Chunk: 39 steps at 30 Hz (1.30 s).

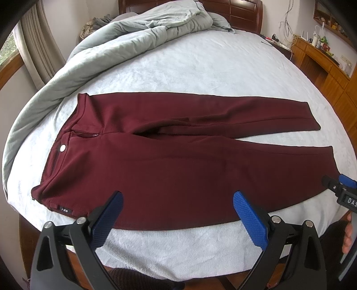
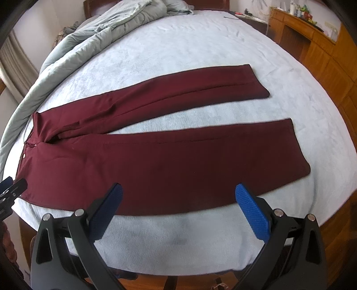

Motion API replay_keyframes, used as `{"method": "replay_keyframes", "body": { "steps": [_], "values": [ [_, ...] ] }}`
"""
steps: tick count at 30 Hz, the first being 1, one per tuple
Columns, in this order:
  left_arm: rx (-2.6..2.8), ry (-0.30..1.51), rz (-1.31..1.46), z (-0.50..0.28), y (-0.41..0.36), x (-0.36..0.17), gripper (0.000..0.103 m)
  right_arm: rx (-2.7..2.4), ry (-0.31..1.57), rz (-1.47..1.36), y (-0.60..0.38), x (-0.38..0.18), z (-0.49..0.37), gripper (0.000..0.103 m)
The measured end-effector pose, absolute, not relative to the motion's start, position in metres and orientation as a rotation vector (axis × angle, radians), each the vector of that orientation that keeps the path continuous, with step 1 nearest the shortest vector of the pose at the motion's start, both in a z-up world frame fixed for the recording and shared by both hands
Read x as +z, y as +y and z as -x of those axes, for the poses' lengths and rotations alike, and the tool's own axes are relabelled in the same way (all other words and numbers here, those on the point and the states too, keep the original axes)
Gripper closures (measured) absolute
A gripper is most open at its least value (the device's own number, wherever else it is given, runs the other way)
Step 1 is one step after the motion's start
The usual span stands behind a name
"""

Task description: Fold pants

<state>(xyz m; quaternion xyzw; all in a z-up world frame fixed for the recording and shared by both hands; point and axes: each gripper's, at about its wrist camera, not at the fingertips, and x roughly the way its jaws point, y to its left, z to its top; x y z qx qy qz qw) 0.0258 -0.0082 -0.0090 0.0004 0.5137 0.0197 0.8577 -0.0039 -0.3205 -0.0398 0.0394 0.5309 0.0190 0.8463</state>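
Note:
Dark red pants (image 1: 178, 160) lie flat and spread out on the pale blue bed cover (image 1: 200, 67), waistband at the left with a silver button (image 1: 63, 147), legs running right and slightly apart. My left gripper (image 1: 178, 200) is open and empty, hovering over the near edge of the near leg by the hip. My right gripper (image 2: 178, 196) is open and empty over the near edge of the same leg (image 2: 178, 167), closer to the hem; it also shows at the right edge of the left wrist view (image 1: 341, 187). The left gripper shows at the left edge of the right wrist view (image 2: 11, 189).
A grey-green duvet (image 1: 89, 51) is bunched along the bed's left side and head. A wooden headboard (image 1: 234, 11) stands at the back. Wooden cabinets (image 2: 323, 55) with small items line the right wall. A window and curtain (image 1: 29, 44) are at the left.

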Motion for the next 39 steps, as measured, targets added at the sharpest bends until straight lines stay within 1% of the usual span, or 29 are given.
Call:
{"method": "replay_keyframes", "body": {
  "steps": [3,5,8,13,17,22,26,27,28,29,30,31,32,34,39],
  "values": [
    [0.023,1.071,0.005,-0.041,-0.015,-0.008,0.004,0.029,1.084,-0.059,-0.345,-0.032,-0.02,0.003],
    [0.007,1.054,-0.005,-0.06,-0.027,-0.005,0.004,-0.006,1.039,-0.046,-0.372,-0.026,-0.048,0.003],
    [-0.022,1.027,-0.014,-0.095,-0.052,-0.004,0.004,-0.038,1.023,-0.054,-0.412,-0.027,-0.093,0.003],
    [-0.046,1.008,0.017,-0.168,-0.09,-0.017,0.004,-0.039,1.068,-0.11,-0.481,-0.055,-0.195,0.003],
    [-0.063,1.014,0.05,-0.223,-0.114,-0.036,0.004,-0.005,1.123,-0.089,-0.51,-0.086,-0.261,0.003],
    [-0.111,1.039,0.036,-0.269,-0.138,-0.061,0.004,0.059,1.198,-0.064,-0.527,-0.125,-0.316,0.003],
    [-0.148,1.055,-0.001,-0.284,-0.151,-0.075,0.004,0.131,1.208,-0.115,-0.534,-0.141,-0.332,0.003],
    [-0.149,1.056,-0.009,-0.284,-0.151,-0.077,0.004,0.145,1.201,-0.119,-0.533,-0.141,-0.331,0.006],
    [-0.151,1.06,-0.024,-0.286,-0.154,-0.079,0.004,0.151,1.198,-0.107,-0.532,-0.14,-0.33,0.02],
    [-0.16,1.065,-0.031,-0.287,-0.155,-0.082,0.004,0.154,1.192,-0.092,-0.532,-0.139,-0.329,0.04],
    [-0.166,1.07,-0.033,-0.286,-0.155,-0.083,0.004,0.197,1.18,-0.098,-0.532,-0.135,-0.326,0.052],
    [-0.172,1.08,-0.036,-0.288,-0.157,-0.086,0.004,0.25,1.185,-0.133,-0.532,-0.133,-0.325,0.075],
    [-0.179,1.088,-0.035,-0.289,-0.159,-0.087,0.004,0.264,1.187,-0.148,-0.533,-0.13,-0.324,0.078],
    [-0.207,1.094,-0.034,-0.291,-0.162,-0.088,0.004,0.305,1.14,-0.131,-0.531,-0.115,-0.314,0.08],
    [-0.357,1.083,-0.08,-0.305,-0.179,-0.093,0.004,0.45,1.045,-0.147,-0.531,-0.076,-0.282,0.081]
  ]
}}
